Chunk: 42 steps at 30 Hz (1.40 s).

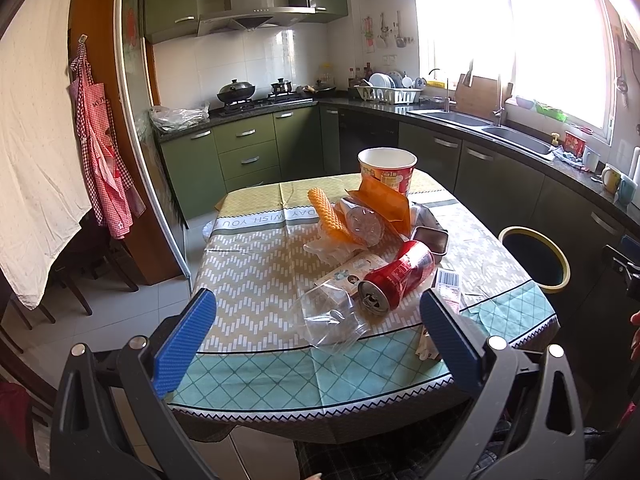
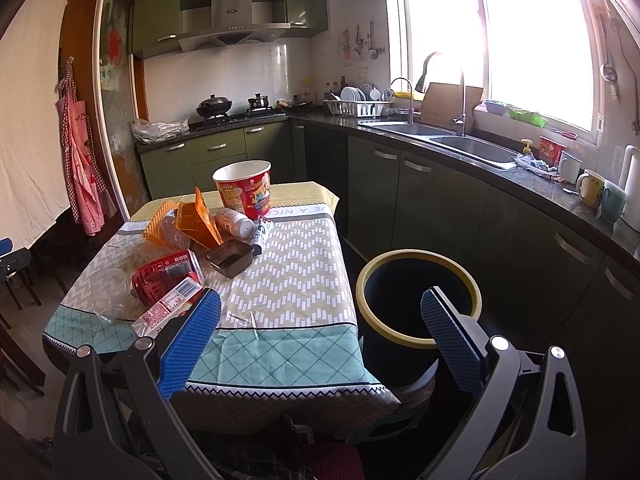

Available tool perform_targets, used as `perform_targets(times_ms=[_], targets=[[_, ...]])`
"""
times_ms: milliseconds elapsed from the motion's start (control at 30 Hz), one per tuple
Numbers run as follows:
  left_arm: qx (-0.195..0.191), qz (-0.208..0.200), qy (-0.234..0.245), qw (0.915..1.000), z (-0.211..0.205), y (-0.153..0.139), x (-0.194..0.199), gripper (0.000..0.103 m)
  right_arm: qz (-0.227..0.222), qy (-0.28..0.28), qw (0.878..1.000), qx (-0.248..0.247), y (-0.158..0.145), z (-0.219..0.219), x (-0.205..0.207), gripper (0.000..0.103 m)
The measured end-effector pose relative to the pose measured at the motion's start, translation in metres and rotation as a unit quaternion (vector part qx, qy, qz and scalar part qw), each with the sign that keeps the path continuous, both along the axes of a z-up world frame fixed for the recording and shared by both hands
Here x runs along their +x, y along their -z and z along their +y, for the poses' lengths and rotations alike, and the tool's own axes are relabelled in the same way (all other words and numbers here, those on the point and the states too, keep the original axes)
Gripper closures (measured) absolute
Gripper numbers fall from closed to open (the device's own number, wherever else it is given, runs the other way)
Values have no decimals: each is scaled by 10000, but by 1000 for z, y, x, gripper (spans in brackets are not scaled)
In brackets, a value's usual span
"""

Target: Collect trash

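Trash is piled on the table (image 1: 256, 264): a red soda can (image 1: 394, 278) on its side, a clear plastic cup (image 1: 332, 316), a red noodle tub (image 1: 387, 170), an orange packet (image 1: 384, 204), a yellow mesh sleeve (image 1: 326, 210), a dark foil tray (image 1: 430, 238) and a barcode wrapper (image 1: 448, 286). My left gripper (image 1: 316, 336) is open just short of the cup and can. The dark bin with a yellow rim (image 2: 418, 300) stands right of the table. My right gripper (image 2: 320, 332) is open and empty between the table edge and the bin. The same can (image 2: 166, 276), tub (image 2: 244, 188) and tray (image 2: 230, 258) show left of it.
Green cabinets and a dark counter (image 2: 520, 184) run along the back and right, with a sink (image 2: 472, 150), mugs (image 2: 590, 188) and a dish rack (image 1: 390, 94). A white bottle (image 2: 234, 222) lies by the tub. Chairs (image 1: 80, 272) stand left of the table. A red checked apron (image 1: 102, 152) hangs on the left.
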<state>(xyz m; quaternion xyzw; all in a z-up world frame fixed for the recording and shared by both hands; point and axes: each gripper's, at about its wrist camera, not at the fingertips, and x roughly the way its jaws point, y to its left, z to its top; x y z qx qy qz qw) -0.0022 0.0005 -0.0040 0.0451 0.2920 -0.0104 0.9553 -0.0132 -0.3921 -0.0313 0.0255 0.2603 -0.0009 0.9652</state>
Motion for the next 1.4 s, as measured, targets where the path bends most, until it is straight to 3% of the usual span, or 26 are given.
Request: perform_targets(times_ms=[1400], targets=[[33,67,-35,10000,4,3,1,6,22,-31,10000,-5,3,1,2,4]])
